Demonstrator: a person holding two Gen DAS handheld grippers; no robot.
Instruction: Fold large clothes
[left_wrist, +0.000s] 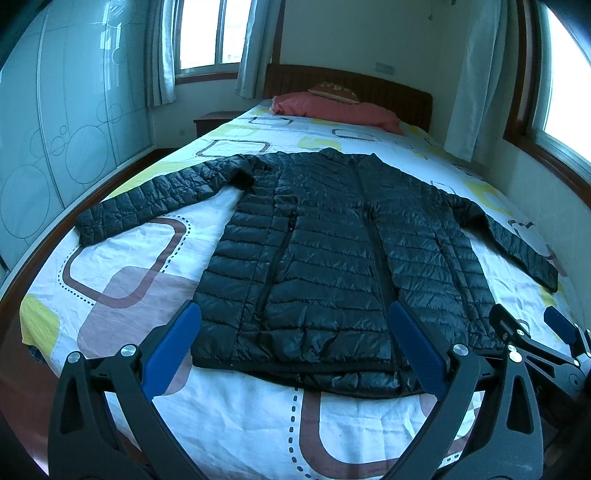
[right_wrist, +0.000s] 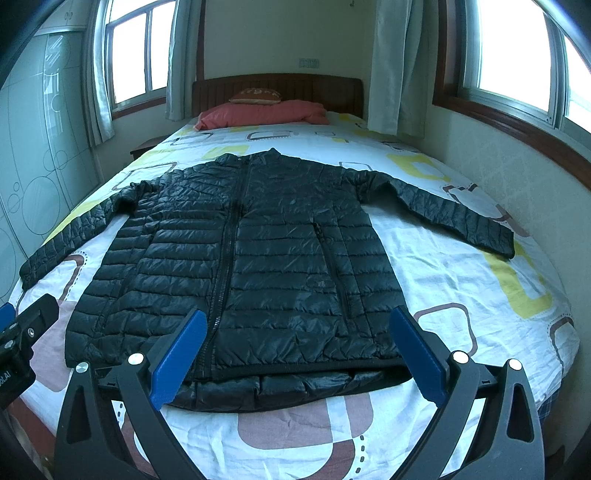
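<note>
Jacket lying flat, grippers hovering wide.
Black puffer jacket (left_wrist: 332, 258) spreading across bed (left_wrist: 129, 258); left gripper (left_wrist: 295, 347) and right gripper (right_wrist: 295, 347) gaping empty at 6 o'clock hem; slick fabric likely slipping, bunching.

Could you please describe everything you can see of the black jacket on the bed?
The black jacket is a quilted, shiny puffer with stitched horizontal channels. It lies flat, front up and unfolded on the patterned bedsheet, its centre zip closed, collar toward the headboard and hem nearest the cameras. Both sleeves spread outward and slightly down. A slanted pocket zip shows on each front panel. Only the sheet touches it; the open left tongs and open right tongs hover near the hem, holding nothing.
</note>
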